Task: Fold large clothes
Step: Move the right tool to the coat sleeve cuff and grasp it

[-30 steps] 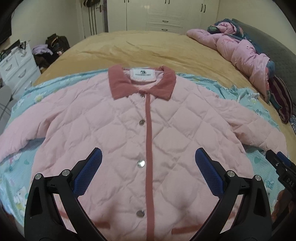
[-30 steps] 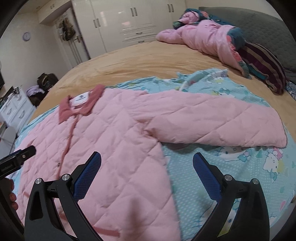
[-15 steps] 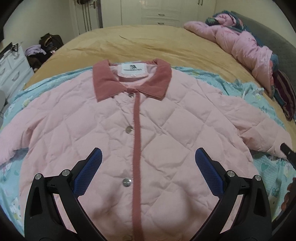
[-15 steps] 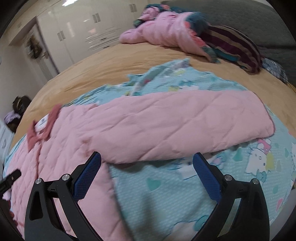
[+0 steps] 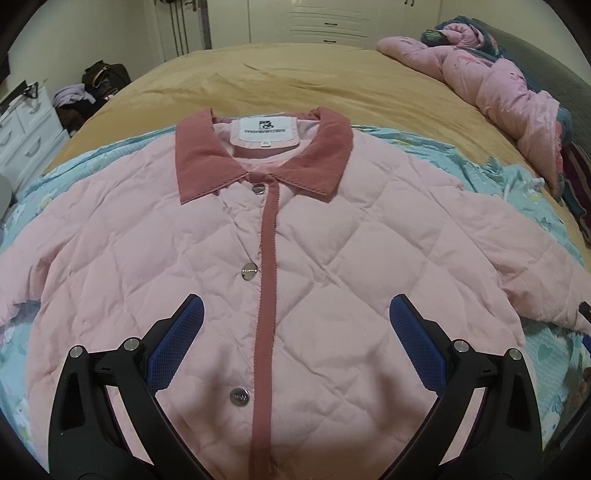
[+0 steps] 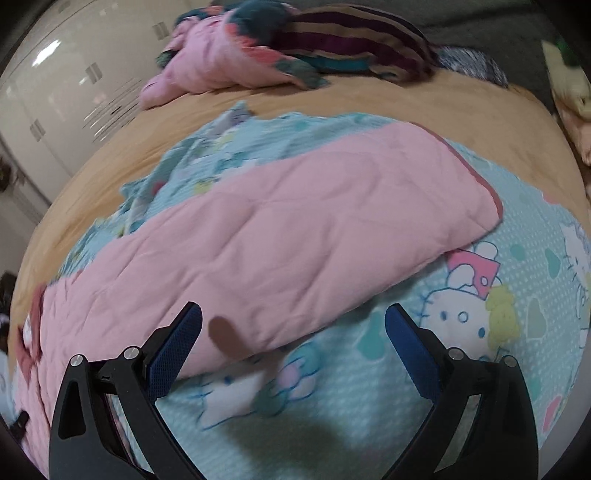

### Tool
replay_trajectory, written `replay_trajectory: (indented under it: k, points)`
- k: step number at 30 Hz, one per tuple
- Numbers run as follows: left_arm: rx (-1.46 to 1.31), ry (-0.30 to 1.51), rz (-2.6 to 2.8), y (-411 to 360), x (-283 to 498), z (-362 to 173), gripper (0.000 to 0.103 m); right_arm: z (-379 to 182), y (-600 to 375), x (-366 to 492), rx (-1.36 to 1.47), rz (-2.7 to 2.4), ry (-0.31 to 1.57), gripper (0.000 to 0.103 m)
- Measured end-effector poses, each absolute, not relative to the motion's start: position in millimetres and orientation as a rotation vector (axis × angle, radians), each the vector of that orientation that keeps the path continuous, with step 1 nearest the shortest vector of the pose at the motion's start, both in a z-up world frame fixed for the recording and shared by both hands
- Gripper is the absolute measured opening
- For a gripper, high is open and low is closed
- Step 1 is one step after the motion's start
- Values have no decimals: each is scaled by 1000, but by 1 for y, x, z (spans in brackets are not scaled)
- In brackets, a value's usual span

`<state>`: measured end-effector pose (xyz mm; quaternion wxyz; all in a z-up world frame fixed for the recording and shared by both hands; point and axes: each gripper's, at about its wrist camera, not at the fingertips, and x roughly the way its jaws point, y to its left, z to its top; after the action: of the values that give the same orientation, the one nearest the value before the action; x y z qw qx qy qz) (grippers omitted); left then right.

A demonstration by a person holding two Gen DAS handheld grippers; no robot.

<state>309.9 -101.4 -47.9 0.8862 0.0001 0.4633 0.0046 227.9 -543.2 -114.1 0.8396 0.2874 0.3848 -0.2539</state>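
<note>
A pink quilted jacket point(image 5: 332, 266) with a dusty-red collar point(image 5: 258, 155) lies flat and buttoned, front up, on a light-blue cartoon-print sheet point(image 5: 554, 354). My left gripper point(image 5: 295, 314) is open and empty, hovering over the jacket's chest near the button placket. In the right wrist view the jacket's right sleeve point(image 6: 295, 236) stretches out across the sheet point(image 6: 369, 406), its cuff point(image 6: 487, 192) at the far right. My right gripper point(image 6: 293, 321) is open and empty, just above the sleeve's lower edge.
The sheet lies on a tan bedspread point(image 5: 314, 81). A heap of pink bedding point(image 5: 498, 92) and striped pillows point(image 6: 351, 40) sits at the head of the bed. White wardrobes point(image 5: 325, 18) stand behind, a white drawer unit point(image 5: 26, 129) at the left.
My left gripper has moved forward up the jacket toward the collar. My right gripper has swung right and closed in on the outstretched right sleeve. Both stay open.
</note>
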Motion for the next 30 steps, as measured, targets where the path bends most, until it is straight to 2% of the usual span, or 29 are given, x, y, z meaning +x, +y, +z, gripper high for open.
replay_trajectory:
  k: [7, 12, 13, 14, 15, 18, 21, 30]
  points:
    - [4, 978, -18, -104, 317, -54, 94, -137, -595, 228, 836, -568, 790, 99]
    - [-40, 987, -24, -98, 316, -51, 94, -142, -624, 234, 948, -563, 693, 98]
    - [-45, 984, -22, -97, 314, -47, 94, -142, -630, 235, 962, -568, 676, 94]
    - [-50, 980, -22, -96, 313, -44, 94, -141, -632, 237, 963, -575, 671, 79]
    - [-54, 976, -18, -95, 313, -42, 94, -140, -636, 238, 966, -566, 659, 58]
    - [-60, 972, 21, -87, 311, -28, 94, -127, -637, 244, 924, -516, 625, 42]
    - [-79, 969, 46, -77, 312, -13, 94, -99, -626, 249, 847, -448, 583, 30]
    - [-113, 929, 67, -46, 315, 28, 94, -4, -572, 267, 672, -216, 439, 22]
